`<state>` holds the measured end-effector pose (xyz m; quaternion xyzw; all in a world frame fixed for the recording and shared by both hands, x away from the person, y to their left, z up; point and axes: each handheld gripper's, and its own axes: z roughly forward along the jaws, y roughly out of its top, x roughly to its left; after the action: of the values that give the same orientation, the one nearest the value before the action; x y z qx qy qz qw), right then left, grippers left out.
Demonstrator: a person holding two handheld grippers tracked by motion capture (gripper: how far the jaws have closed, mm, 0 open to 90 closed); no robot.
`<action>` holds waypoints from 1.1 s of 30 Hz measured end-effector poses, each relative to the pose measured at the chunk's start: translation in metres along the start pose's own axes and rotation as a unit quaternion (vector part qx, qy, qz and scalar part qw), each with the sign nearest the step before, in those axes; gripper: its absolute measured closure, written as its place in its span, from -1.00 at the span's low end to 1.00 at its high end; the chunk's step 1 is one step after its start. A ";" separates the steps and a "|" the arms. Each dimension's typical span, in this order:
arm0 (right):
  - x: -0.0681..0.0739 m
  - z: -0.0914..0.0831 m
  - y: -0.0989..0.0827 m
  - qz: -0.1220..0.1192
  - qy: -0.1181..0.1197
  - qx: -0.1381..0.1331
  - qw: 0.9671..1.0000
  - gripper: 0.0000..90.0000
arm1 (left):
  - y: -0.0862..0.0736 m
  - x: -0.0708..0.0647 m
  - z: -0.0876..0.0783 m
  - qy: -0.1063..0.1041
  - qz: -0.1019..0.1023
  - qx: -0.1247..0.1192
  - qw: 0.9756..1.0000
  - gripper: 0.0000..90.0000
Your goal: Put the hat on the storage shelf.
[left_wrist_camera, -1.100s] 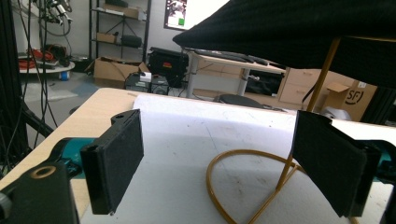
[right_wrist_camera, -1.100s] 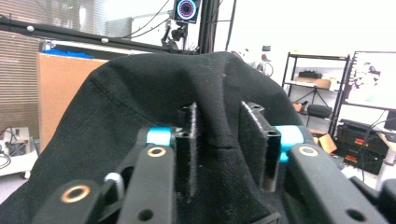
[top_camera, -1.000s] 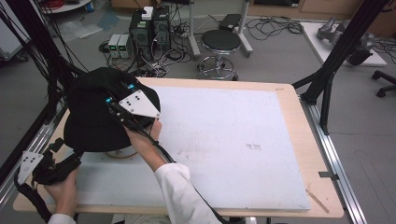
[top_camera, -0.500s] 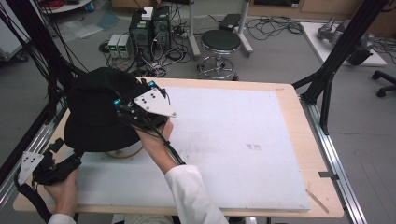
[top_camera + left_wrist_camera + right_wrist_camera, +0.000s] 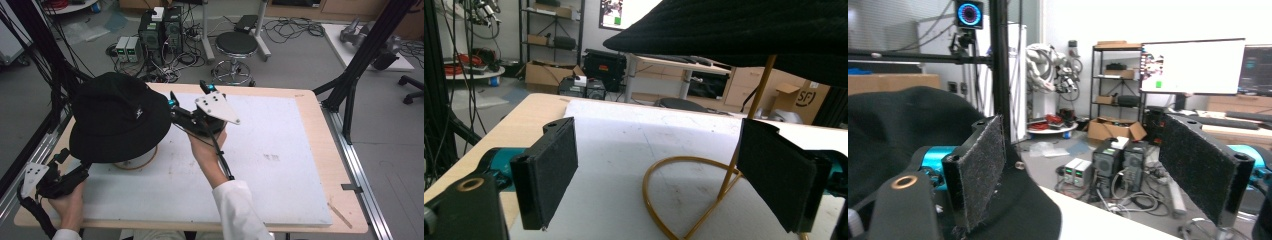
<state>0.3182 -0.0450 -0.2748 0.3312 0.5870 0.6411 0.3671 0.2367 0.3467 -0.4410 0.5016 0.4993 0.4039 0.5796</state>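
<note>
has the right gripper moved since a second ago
Yes. The right gripper has drawn off the black hat to the right, toward the middle of the white mat. Its jaws have just been opening and hold nothing.

Most of my white table mat (image 5: 280, 165) was wide open, plenty of room on the right side and along the near edge. Only real obstacle was the black fabric bucket hat (image 5: 117, 117) on its thin gold wire stand (image 5: 704, 200) at the far left. Its brim overhung the stand's ring base, so I had low headroom there.
</note>
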 end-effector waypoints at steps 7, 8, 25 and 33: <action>-0.028 -0.020 0.001 -0.005 -0.022 0.013 1.000 -0.60 | 0.001 -0.003 -0.002 -0.002 -0.001 0.000 1.000 -0.61; -0.033 -0.024 0.002 -0.005 -0.026 0.016 1.000 -0.60 | 0.001 -0.003 -0.002 -0.001 -0.001 -0.001 1.000 -0.61; -0.111 -0.093 -0.021 0.010 -0.111 0.078 0.991 -0.60 | 0.000 -0.005 -0.002 -0.003 0.000 0.001 1.000 -0.61; -0.139 -0.118 -0.044 0.027 -0.147 0.108 0.983 -0.61 | 0.000 -0.005 -0.001 -0.003 -0.001 0.001 1.000 -0.61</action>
<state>0.2918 -0.2225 -0.3288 0.4752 0.5832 0.5280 0.3940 0.2343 0.3420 -0.4397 0.5033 0.4983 0.4011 0.5810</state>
